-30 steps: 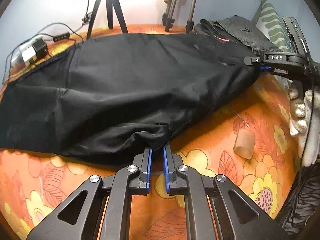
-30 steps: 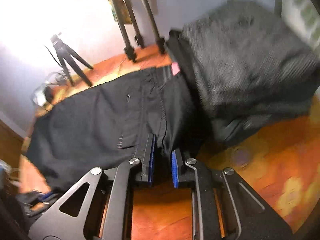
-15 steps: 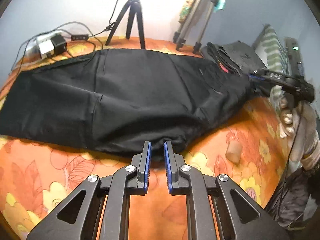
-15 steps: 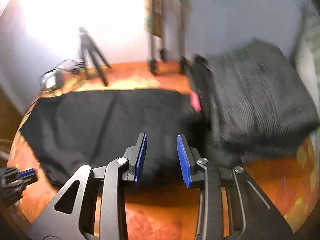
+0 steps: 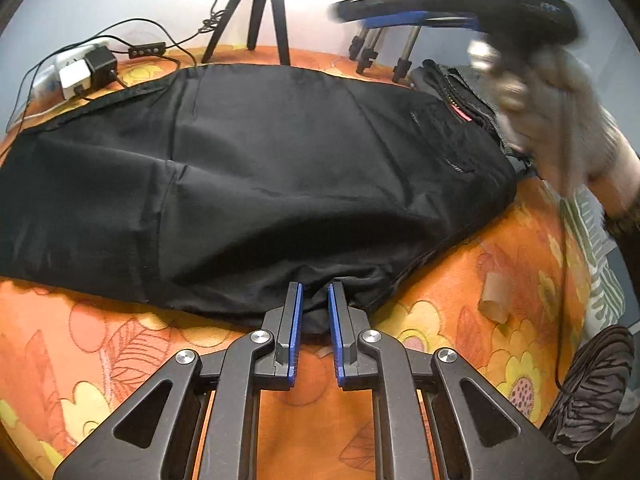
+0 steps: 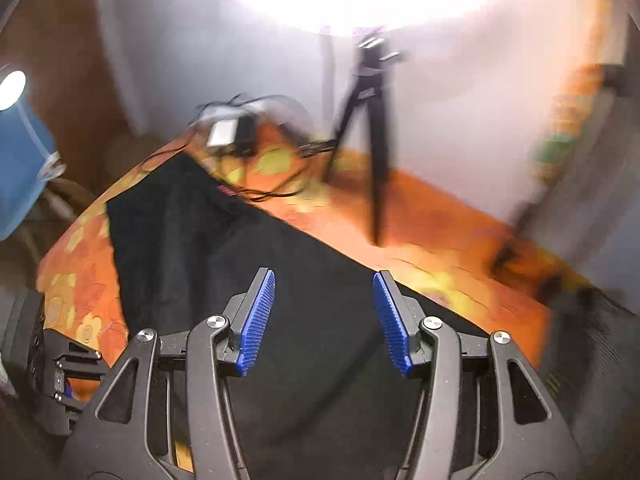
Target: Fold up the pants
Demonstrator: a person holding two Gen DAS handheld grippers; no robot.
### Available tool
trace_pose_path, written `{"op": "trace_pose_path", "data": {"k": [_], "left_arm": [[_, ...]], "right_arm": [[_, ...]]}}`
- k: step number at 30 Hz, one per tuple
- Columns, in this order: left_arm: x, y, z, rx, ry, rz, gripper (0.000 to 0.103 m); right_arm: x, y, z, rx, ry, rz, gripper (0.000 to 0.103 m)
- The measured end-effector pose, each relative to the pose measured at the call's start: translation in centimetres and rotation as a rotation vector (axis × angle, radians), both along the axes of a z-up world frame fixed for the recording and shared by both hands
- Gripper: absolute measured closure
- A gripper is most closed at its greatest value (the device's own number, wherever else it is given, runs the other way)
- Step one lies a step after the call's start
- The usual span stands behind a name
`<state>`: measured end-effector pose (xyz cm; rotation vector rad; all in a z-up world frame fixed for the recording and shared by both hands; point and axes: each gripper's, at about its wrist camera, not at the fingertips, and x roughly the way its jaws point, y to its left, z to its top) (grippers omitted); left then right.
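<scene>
Pants point(image 5: 256, 184) are lying spread flat on the orange floral cover point(image 5: 100, 344), just ahead of both tools. Left gripper point(image 5: 314, 300) is pinching the near edge of the fabric, jaws nearly closed. Right gripper point(image 6: 324, 312) is hovering above the cloth, jaws opening, nothing between them.

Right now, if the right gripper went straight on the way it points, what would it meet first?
Most likely the black pants: the right gripper, jaws opening and empty, points down at that cloth. How far off it is, I cannot tell; the frame is blurred.

blurred right tongs point(image 5: 404, 20) (gloved hand point(image 5: 552, 120) too)
</scene>
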<state>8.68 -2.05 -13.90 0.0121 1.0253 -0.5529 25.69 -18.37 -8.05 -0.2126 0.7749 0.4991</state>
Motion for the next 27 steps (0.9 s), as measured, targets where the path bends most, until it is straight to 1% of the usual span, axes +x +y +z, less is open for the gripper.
{"op": "trace_pose_path", "data": {"k": [4, 6, 8, 13, 14, 15, 16, 18, 21, 22, 24, 25, 27], "left_arm": [[0.5, 0.9, -0.4, -0.011, 0.01, 0.016, 0.091], [0.7, 1.0, -0.4, -0.027, 0.016, 0.018, 0.091], [0.7, 0.9, -0.4, -0.025, 0.011, 0.011, 0.091], [0.8, 1.2, -0.4, -0.04, 0.015, 0.003, 0.091], [0.8, 1.3, -0.5, -0.044, 0.017, 0.002, 0.091], [0.8, 1.4, -0.5, -0.049, 0.019, 0.001, 0.091], [0.9, 1.4, -0.6, -0.052, 0.02, 0.001, 0.091], [1.3, 1.4, -0.6, -0.051, 0.017, -0.001, 0.091], [1.3, 1.2, -0.5, -0.049, 0.012, -0.003, 0.091], [1.3, 1.2, -0.5, -0.05, 0.012, -0.004, 0.091], [1.3, 1.2, -0.5, -0.051, 0.015, -0.001, 0.091], [1.2, 1.1, -0.5, -0.045, 0.011, -0.004, 0.091], [1.1, 1.0, -0.5, -0.032, 0.002, -0.011, 0.091]], "right_arm": [[3.8, 2.8, -2.8, -0.052, 0.035, 0.064, 0.049], [5.3, 3.5, -4.3, -0.085, 0.059, 0.083, 0.049], [6.6, 4.5, -5.4, -0.117, 0.068, 0.103, 0.049], [8.4, 6.2, -6.6, -0.121, 0.101, 0.191, 0.049], [8.5, 6.5, -6.8, -0.127, 0.109, 0.206, 0.053], [8.5, 6.9, -7.0, -0.133, 0.114, 0.223, 0.074], [8.5, 7.2, -7.2, -0.148, 0.113, 0.231, 0.1], [8.4, 7.6, -7.3, -0.166, 0.1, 0.235, 0.1], [8.2, 7.8, -6.9, -0.19, 0.041, 0.215, 0.102], [8.6, 7.8, -6.9, -0.197, 0.031, 0.185, 0.103], [9.6, 7.3, -6.9, -0.257, -0.011, 0.073, 0.103], [10.2, 6.9, -7.0, -0.26, -0.01, 0.038, 0.103], [10.3, 6.2, -6.5, -0.176, 0.031, 0.063, 0.103]]}}
